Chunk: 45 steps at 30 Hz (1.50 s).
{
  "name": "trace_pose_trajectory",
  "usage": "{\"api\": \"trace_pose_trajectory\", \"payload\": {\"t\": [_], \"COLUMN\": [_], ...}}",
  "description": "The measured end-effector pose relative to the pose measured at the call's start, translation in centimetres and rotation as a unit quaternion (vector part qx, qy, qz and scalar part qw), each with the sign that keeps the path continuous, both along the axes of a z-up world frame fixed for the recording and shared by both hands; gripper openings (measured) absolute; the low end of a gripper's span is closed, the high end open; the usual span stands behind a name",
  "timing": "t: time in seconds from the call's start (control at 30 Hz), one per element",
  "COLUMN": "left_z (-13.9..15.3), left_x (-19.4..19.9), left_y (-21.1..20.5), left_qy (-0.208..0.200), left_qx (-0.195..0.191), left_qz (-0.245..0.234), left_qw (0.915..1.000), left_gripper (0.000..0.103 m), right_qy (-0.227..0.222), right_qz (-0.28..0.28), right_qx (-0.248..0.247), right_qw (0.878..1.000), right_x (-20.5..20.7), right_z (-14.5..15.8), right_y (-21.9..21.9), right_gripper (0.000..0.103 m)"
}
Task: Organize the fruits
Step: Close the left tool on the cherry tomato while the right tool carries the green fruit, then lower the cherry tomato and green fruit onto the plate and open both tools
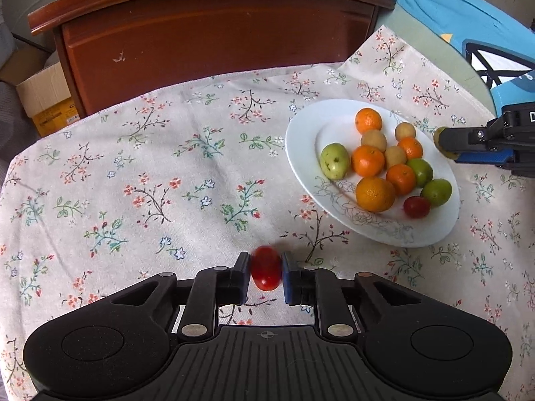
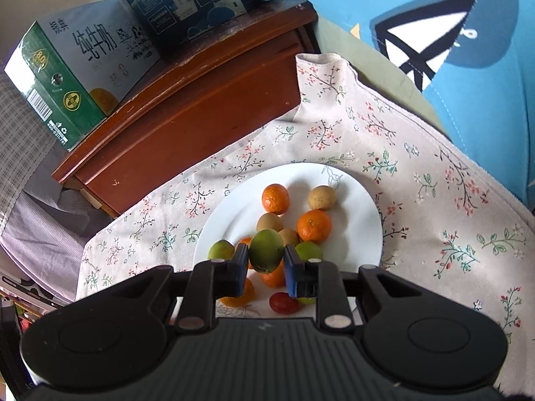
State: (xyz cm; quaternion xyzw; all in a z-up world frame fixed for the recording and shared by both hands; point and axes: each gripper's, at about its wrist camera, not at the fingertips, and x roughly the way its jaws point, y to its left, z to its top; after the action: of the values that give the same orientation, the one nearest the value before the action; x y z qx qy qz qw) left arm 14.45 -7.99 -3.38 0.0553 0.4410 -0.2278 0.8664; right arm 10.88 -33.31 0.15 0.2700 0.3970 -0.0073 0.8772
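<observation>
Nearest the left wrist camera, the left gripper (image 1: pixel 266 272) is clenched on a small red oval cherry tomato (image 1: pixel 265 268), one pad on each flank, low over the floral cotton tablecloth (image 1: pixel 150 173). Such a fruit is probably light, smooth-skinned and easily burst, so a gentle hold across its middle, as here, looks right. To the right sits a white ceramic plate with a drawn flower on its rim (image 1: pixel 301 153), carrying small oranges (image 1: pixel 374 193), green fruits, tan round fruits and a second red tomato (image 1: pixel 416 206). Wide bare cloth lies left of the plate, open room for setting things down; the cloth's far edge ends at a dark brown wooden cabinet (image 1: pixel 214 40). At the far right edge the other gripper reaches in beside the plate.

Closest in the right wrist view, the right gripper (image 2: pixel 266 260) grasps a green oval fruit (image 2: pixel 265 250) above the plate's (image 2: pixel 361 207) near side. It looks firm and light, a sideways pinch at its widest part suiting it. Clear plate surface remains on the far left; bare cloth spreads right, towards a blue printed fabric (image 2: pixel 468 67). Milk cartons (image 2: pixel 67 77) stand on the cabinet.
</observation>
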Motion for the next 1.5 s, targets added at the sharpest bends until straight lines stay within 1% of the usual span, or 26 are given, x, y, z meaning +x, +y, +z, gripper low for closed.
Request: {"api": "trace_pose_trajectory", "payload": {"t": [0.13,0.23,0.33,0.4,0.5,0.63,0.8,0.93,1.0,1.07,1.2,1.23,1.27,1.33,1.4,1.43,1.47,1.5], "left_z": [1.0,2.1,3.0,3.4,3.6,3.4,2.2,1.7,1.5,1.4,1.8,2.2,2.5,3.3,4.1,4.4,4.7,5.0], "left_x": [0.3,0.8,1.6,2.2,3.3,4.0,5.0,5.7,6.0,6.0,5.7,5.6,5.4,5.1,4.9,4.8,4.7,4.5], "left_y": [-0.3,-0.7,-1.1,-1.4,-2.1,-3.2,-3.8,-4.3,-4.8,-5.0,-5.2,-5.2,-5.1,-4.9,-4.8,-4.8,-4.7,-4.6], "left_qy": [-0.014,-0.023,-0.030,-0.029,-0.024,-0.028,-0.009,-0.008,-0.004,-0.005,-0.007,-0.010,-0.014,-0.023,-0.030,-0.032,-0.032,-0.032], "left_qx": [-0.020,-0.045,-0.074,-0.097,-0.119,-0.128,-0.146,-0.164,-0.171,-0.171,-0.173,-0.172,-0.172,-0.169,-0.155,-0.146,-0.137,-0.130], "left_qz": [0.006,0.008,0.015,0.024,0.033,0.030,0.036,0.036,0.034,0.028,0.027,0.030,0.033,0.038,0.040,0.043,0.047,0.050], "left_qw": [0.9997,0.9987,0.9966,0.9946,0.9920,0.9909,0.9886,0.9857,0.9848,0.9848,0.9845,0.9846,0.9845,0.9846,0.9866,0.9878,0.9890,0.9898], "left_gripper": [0.017,0.017,0.017,0.017,0.017,0.017,0.017,0.017,0.017,0.018,0.029,0.036,0.046,0.057,0.067,0.075,0.078,0.079], "right_qy": [0.012,0.021,0.034,0.040,0.045,0.048,0.061,0.065,0.066,0.064,0.049,0.044,0.039,0.032,0.027,0.025,0.024,0.023], "right_qz": [-0.019,-0.037,-0.054,-0.063,-0.071,-0.079,-0.084,-0.083,-0.084,-0.084,-0.078,-0.077,-0.076,-0.072,-0.064,-0.060,-0.055,-0.050], "right_qx": [0.020,0.021,0.037,0.047,0.038,0.019,0.006,0.006,0.006,0.000,-0.008,-0.008,-0.009,-0.013,-0.021,-0.027,-0.035,-0.042], "right_qw": [1.000,0.999,0.997,0.996,0.996,0.996,0.995,0.994,0.994,0.994,0.996,0.996,0.996,0.997,0.997,0.998,0.998,0.998], "right_x": [0.3,0.5,0.5,0.6,0.7,0.8,1.0,1.1,1.1,1.1,1.2,1.2,1.3,1.3,1.3,1.3,1.3,1.2], "right_z": [-0.5,-0.8,-1.3,-1.6,-1.8,-1.9,-2.4,-2.8,-2.9,-2.8,-2.3,-2.1,-1.9,-1.6,-1.2,-1.1,-0.9,-0.8], "right_y": [-1.2,-1.9,-2.6,-3.0,-3.1,-3.0,-2.8,-2.6,-2.5,-2.4,-2.2,-2.3,-2.4,-2.4,-2.3,-2.2,-1.9,-1.7], "right_gripper": [0.023,0.023,0.023,0.023,0.023,0.023,0.023,0.023,0.026,0.026,0.027,0.027,0.027,0.027,0.029,0.031,0.034,0.035]}}
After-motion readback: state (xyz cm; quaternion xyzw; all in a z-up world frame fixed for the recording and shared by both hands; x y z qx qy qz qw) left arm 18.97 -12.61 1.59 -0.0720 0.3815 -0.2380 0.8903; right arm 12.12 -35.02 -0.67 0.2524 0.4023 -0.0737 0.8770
